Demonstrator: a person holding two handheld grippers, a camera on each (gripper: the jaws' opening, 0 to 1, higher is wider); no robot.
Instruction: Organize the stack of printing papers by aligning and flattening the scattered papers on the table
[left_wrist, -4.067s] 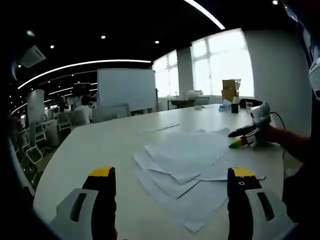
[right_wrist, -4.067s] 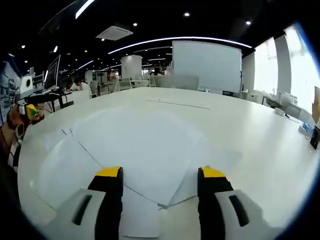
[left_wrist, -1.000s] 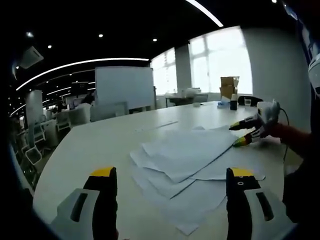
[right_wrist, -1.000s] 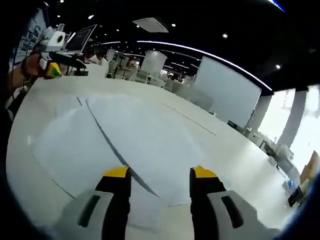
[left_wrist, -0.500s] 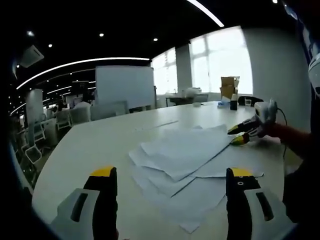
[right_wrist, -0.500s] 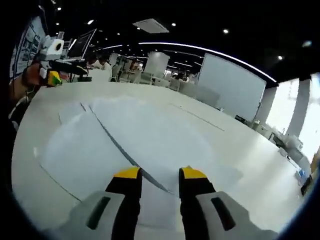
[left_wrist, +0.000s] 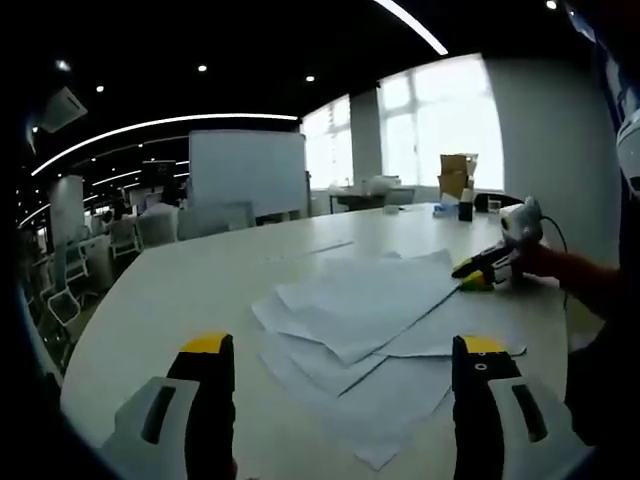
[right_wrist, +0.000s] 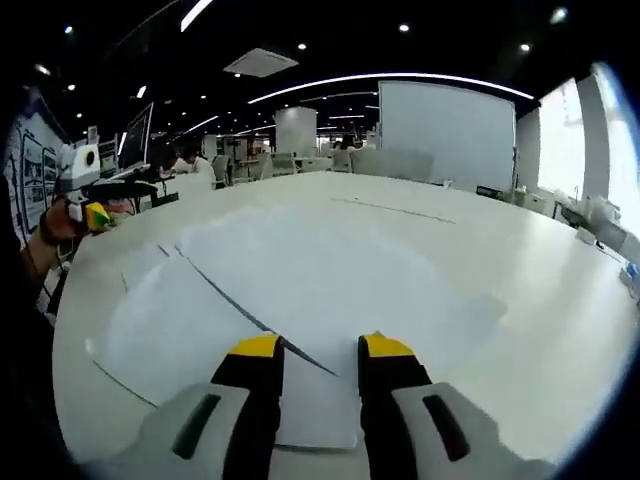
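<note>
In the left gripper view, your left gripper (left_wrist: 337, 345) has its jaws spread wide with nothing between them. Its yellow-tipped fingers (left_wrist: 208, 345) rise at the bottom of the frame, and the near corner of the papers (left_wrist: 365, 335) lies between them, just beyond the tips. The sheets are fanned and overlapping, with corners sticking out toward the lower centre and the left. The spread's long axis runs from lower centre up to the right, toward your right gripper (left_wrist: 478, 270) at mid right. There, that gripper's tips sit at the far edge of the top sheet; you cannot tell from this view whether they pinch it.

In the right gripper view, your right gripper (right_wrist: 319, 347) has its jaws drawn close, leaving only a narrow gap. A sheet edge runs into that gap from the upper left, but whether the tips actually grip it is unclear. The papers (right_wrist: 300, 290) fan out ahead and to the left. Your left gripper (right_wrist: 95, 200) shows at the left edge, at the far end of the spread.

The white table (left_wrist: 190, 290) has broad bare surface to the left of the papers and beyond them. A whiteboard (left_wrist: 248, 172) and chairs (left_wrist: 70, 290) stand well back.
</note>
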